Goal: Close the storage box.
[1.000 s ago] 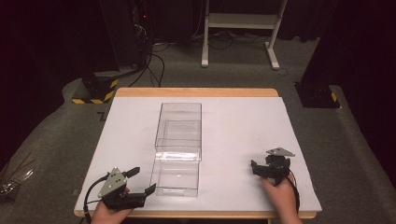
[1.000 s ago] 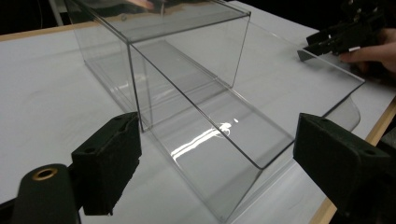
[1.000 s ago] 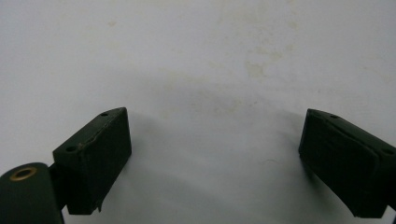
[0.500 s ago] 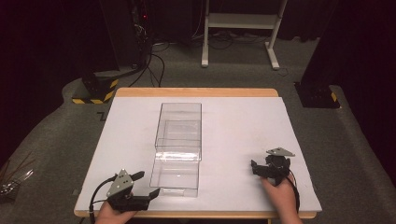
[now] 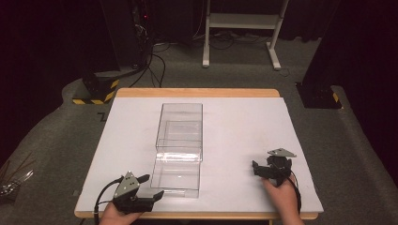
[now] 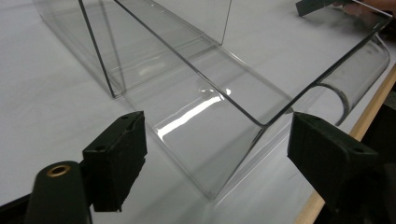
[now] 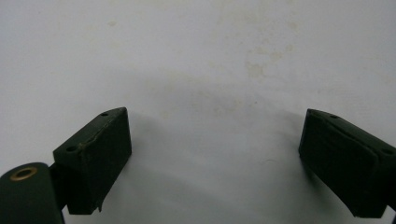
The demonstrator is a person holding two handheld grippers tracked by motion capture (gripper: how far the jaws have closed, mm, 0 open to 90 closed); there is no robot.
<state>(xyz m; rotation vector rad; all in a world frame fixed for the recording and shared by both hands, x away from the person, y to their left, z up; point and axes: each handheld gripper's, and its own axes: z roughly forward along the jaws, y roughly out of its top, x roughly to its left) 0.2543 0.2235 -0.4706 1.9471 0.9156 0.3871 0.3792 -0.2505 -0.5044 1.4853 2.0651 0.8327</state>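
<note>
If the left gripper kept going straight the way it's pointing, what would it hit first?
Most likely the near corner of the clear plastic box: it sits between the left gripper's open, just-narrowed jaws, untouched. Exact depth is hard to judge.

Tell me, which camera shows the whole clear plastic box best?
The high view: the clear plastic box appears entire on the white table. The left gripper view gives a close look at its near corner; the right gripper view looks at bare table.

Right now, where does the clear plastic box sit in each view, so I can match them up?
High view: clear plastic box at table centre, near end by the left gripper.
Left gripper view: its near corner between the open jaws, untouched.
Right gripper view: not in it.
Shared landmark: white table sheet.
</note>
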